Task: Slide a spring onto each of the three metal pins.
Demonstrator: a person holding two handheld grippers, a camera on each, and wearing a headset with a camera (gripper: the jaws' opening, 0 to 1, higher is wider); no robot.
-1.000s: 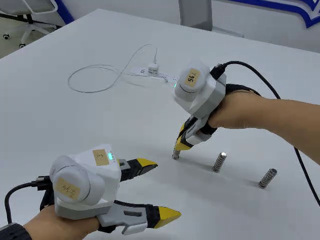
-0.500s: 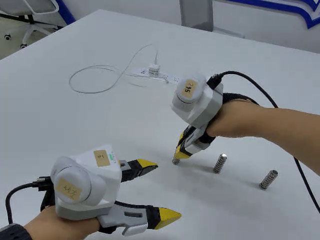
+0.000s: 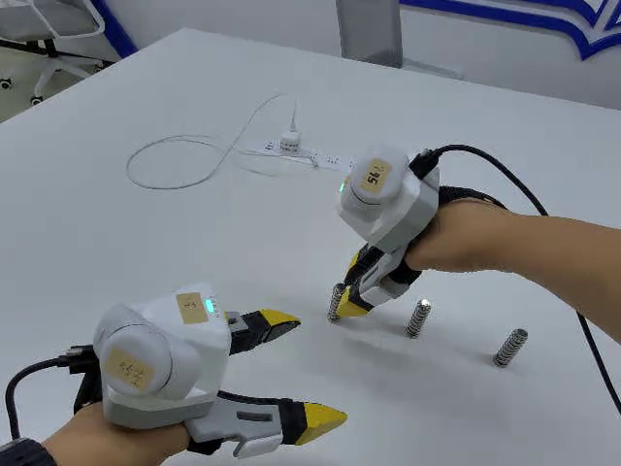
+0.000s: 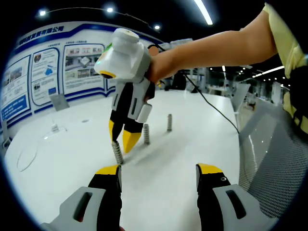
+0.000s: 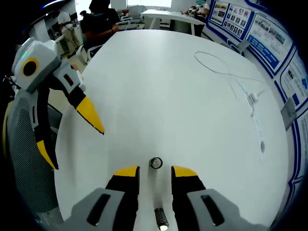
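Leftmost spring (image 3: pixel 336 303) upright on surface (image 3: pixel 146 252), ahead of right gripper (image 3: pixel 349 309) fingers (slightly apart, empty). Middle spring (image 3: pixel 418 317), far spring (image 3: pixel 510 347) beyond it look seated too; task likely done. Left gripper (image 3: pixel 312 369) fingers wide apart.

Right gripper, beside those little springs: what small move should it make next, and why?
Probably lift the right gripper straight up and clear. Its jaws stand apart, and the nearest spring stands upright just past its tips, ungripped, apparently seated like the middle spring and the end spring.
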